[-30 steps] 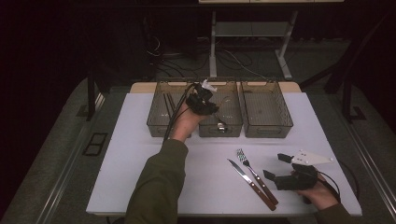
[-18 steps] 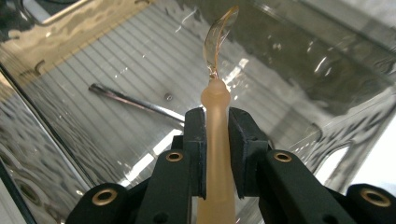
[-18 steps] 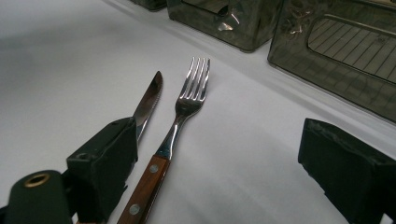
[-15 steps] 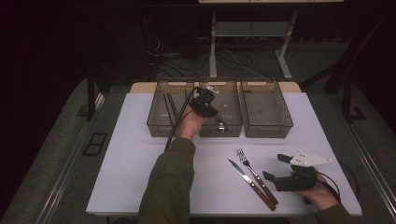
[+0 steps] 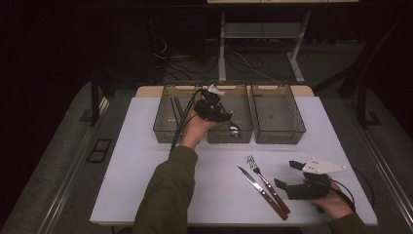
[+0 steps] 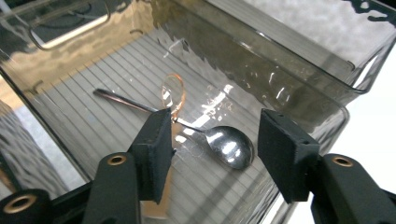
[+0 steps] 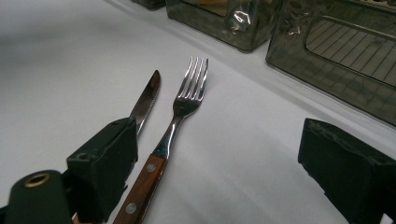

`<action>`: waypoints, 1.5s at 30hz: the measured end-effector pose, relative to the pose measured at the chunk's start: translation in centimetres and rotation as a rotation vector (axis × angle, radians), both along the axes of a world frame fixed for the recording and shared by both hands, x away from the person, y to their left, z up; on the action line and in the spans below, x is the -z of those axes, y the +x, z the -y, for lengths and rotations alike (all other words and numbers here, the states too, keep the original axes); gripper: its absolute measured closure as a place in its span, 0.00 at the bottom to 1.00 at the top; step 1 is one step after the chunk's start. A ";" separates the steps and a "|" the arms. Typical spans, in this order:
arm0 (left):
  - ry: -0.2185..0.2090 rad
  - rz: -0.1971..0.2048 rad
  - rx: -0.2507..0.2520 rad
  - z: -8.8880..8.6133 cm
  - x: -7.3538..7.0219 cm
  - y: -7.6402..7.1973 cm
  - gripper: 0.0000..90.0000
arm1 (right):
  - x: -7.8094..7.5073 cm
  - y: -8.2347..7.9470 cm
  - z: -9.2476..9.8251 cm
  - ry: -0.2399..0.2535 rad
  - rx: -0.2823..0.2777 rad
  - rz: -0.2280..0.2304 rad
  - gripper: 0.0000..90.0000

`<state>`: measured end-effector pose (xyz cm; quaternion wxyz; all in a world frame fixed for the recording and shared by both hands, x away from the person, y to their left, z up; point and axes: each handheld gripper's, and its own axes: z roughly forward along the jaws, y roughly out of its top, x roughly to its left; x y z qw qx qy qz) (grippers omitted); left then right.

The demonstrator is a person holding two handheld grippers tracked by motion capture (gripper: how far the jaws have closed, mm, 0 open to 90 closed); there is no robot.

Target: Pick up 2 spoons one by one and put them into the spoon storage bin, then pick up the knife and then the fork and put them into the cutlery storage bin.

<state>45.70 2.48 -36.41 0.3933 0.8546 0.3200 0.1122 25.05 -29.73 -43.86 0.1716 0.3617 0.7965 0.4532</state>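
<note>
My left gripper (image 5: 221, 116) hangs over the middle smoky plastic bin (image 5: 243, 92). Its jaws have just been opening and stand apart, pressing on nothing (image 6: 217, 133). A metal spoon (image 6: 229, 145) lies flat on the bin's ribbed floor below and between them, also seen near the bin's front wall (image 5: 234, 129). My right gripper (image 5: 286, 174) rests open on the white table at the front right, nothing between its jaws (image 7: 219, 154). Just left of it lie a wooden-handled fork (image 7: 184, 105) and a knife (image 7: 145, 100), side by side (image 5: 260, 178).
Three bins stand in a row at the table's back. The left bin (image 5: 168, 114) holds dark thin sticks; the right bin (image 5: 277, 114) has a bare floor. A cable trails from the left gripper along the sleeve. White tabletop (image 5: 146, 170) stretches across the front left.
The left hand has shifted slightly over the middle bin. The right hand, fork and knife have not moved.
</note>
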 end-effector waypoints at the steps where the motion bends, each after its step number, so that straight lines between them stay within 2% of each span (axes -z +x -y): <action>1: 0.008 0.006 0.012 -0.2 -0.1 -0.3 0.46 | 0.0 0.0 0.0 0.006 0.003 0.000 0.14; 12: -0.033 0.060 0.074 -2.1 -0.4 -3.5 0.34 | 0.1 0.1 0.2 0.009 0.027 -0.018 0.14; 14: -0.053 0.055 0.081 -2.5 -0.4 -4.3 0.33 | 0.1 0.1 0.2 0.004 0.035 -0.023 0.14; 18: -0.054 0.058 0.098 -3.1 -0.2 -5.9 0.29 | 0.1 0.2 0.2 0.007 0.042 -0.027 0.14; 19: -0.040 0.060 0.109 -3.4 -0.2 -6.3 0.28 | 0.1 0.2 0.2 0.006 0.041 -0.027 0.14; 23: -0.044 0.068 0.126 -4.2 0.3 -7.8 0.25 | 0.3 0.2 0.1 -0.005 0.038 -0.033 0.14; 30: -0.073 0.071 0.122 -5.8 1.6 -10.0 0.22 | 0.2 0.2 0.0 0.001 0.038 -0.042 0.14; 32: -0.081 0.068 0.122 -6.3 1.9 -10.6 0.21 | 0.3 0.3 0.1 -0.003 0.036 -0.030 0.14; 36: -0.080 0.085 0.118 -7.3 2.7 -11.8 0.18 | 0.2 0.3 0.0 -0.002 0.035 -0.030 0.14; 40: -0.104 0.095 0.116 -8.3 3.7 -12.8 0.16 | 0.3 0.3 0.0 -0.006 0.035 -0.032 0.14; 45: -0.103 0.088 0.103 -9.6 4.7 -14.2 0.11 | 0.3 0.4 0.1 -0.004 0.042 -0.031 0.14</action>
